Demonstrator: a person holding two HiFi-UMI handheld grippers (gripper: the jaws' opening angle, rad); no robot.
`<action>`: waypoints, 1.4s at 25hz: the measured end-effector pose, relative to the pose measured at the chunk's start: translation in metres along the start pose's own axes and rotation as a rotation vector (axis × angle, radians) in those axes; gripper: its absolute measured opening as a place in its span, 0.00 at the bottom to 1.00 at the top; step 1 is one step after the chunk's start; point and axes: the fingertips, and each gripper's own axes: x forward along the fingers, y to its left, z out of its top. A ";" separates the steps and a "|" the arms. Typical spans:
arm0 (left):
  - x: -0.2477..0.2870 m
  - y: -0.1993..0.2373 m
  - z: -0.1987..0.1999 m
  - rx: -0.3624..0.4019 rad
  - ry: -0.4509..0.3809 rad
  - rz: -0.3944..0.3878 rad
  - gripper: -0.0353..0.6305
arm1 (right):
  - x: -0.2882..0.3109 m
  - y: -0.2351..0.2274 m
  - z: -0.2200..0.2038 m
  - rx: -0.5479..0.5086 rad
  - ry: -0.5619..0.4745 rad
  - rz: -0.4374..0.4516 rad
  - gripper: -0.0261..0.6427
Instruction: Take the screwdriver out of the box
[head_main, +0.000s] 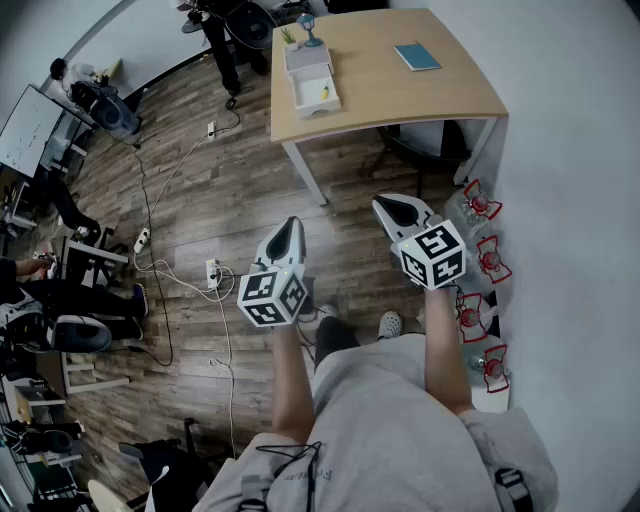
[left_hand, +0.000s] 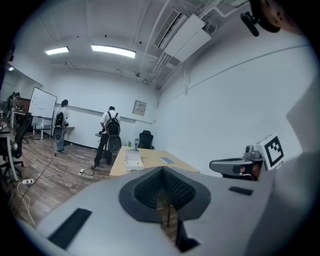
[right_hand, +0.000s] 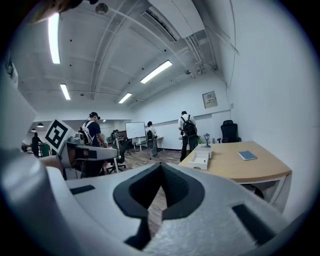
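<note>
The screwdriver, seen only as a small yellow speck (head_main: 324, 93), lies in the open white box (head_main: 298, 96) on the light wooden table (head_main: 400, 90). Well short of the table, the left gripper (head_main: 291, 224) and right gripper (head_main: 382, 204) hover over the floor, jaws together and empty.

Blue notebook (head_main: 417, 56) on wooden table (head_main: 400, 100); power strip (head_main: 213, 271) on floor (head_main: 250, 170).
</note>
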 end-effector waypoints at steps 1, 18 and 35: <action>0.003 0.002 0.000 0.007 0.000 -0.002 0.06 | 0.003 -0.004 -0.001 0.000 -0.002 -0.006 0.04; 0.041 0.091 0.050 0.026 -0.024 -0.076 0.20 | 0.063 -0.002 -0.004 0.219 -0.028 0.030 0.14; 0.051 0.209 0.032 0.110 0.006 -0.213 0.29 | 0.164 0.009 -0.005 0.203 0.033 -0.102 0.19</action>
